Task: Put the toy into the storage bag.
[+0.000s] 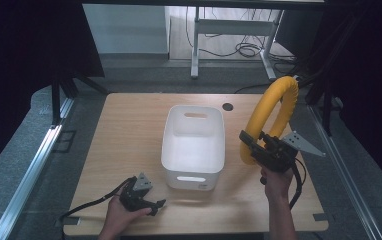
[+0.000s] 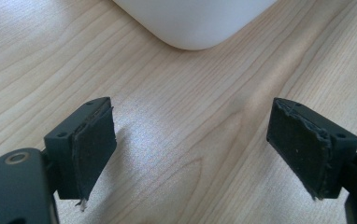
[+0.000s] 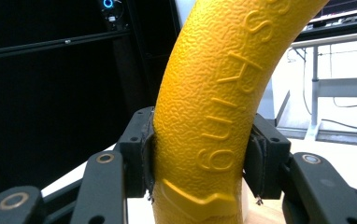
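A yellow foam ring (image 1: 274, 112) stands upright in the air over the table's right side, just right of the white bin (image 1: 194, 142). My right gripper (image 1: 253, 146) is shut on the ring's lower part, its two pads pressing the textured yellow ring (image 3: 214, 107) from both sides. The left gripper (image 1: 156, 206) lies low on the table near the front edge, left of the bin's front corner. Its jaws stand wide apart with only bare wood between the pads (image 2: 92, 144). A rounded corner of the bin (image 2: 195, 21) shows beyond them.
The wooden table (image 1: 129, 130) has a round cable hole (image 1: 227, 106) behind the bin. Black curtains hang at both sides, and a desk frame with cables (image 1: 239, 35) stands on the floor beyond. Cables trail from both grippers toward the front edge.
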The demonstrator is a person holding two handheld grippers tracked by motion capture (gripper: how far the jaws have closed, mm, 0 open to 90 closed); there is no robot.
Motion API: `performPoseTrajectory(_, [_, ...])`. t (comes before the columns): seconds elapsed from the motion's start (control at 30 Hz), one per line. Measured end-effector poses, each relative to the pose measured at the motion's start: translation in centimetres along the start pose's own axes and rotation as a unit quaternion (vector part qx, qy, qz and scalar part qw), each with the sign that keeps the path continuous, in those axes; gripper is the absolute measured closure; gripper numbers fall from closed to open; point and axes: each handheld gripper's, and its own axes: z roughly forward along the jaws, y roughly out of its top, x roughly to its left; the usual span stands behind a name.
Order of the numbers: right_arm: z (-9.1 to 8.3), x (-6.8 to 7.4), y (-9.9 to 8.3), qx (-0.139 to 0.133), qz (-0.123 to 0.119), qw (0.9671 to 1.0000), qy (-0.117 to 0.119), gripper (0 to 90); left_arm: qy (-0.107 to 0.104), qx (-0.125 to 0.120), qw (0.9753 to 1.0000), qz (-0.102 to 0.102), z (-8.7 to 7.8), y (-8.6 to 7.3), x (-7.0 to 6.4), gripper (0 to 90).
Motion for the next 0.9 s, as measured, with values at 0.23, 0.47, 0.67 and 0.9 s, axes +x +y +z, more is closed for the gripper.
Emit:
performPoseTrajectory(0.23, [0.13,0.27,-0.11,-0.006,0.001,1.0000,-0.001,50.8,0.000,-0.001,1.0000,0.000,-0.03,0.00,-0.01,15.8])
performPoseTrajectory(0.47, [0.10,0.30,-0.11,-0.015,0.003,0.9998,-0.012,50.8,0.000,0.000,1.0000,0.000,0.03,0.00,0.01,15.8])
performPoseTrajectory(0.67, [0.25,0.53,0.08,-0.021,0.001,0.9997,-0.016,50.8,0.000,0.000,1.0000,0.000,0.00,0.00,-0.01,15.8])
performPoseTrajectory(0.9, [0.37,0.97,0.33,-0.036,0.004,0.9992,-0.015,50.7,0.000,0.001,1.0000,0.001,0.06,-0.01,0.01,15.8])
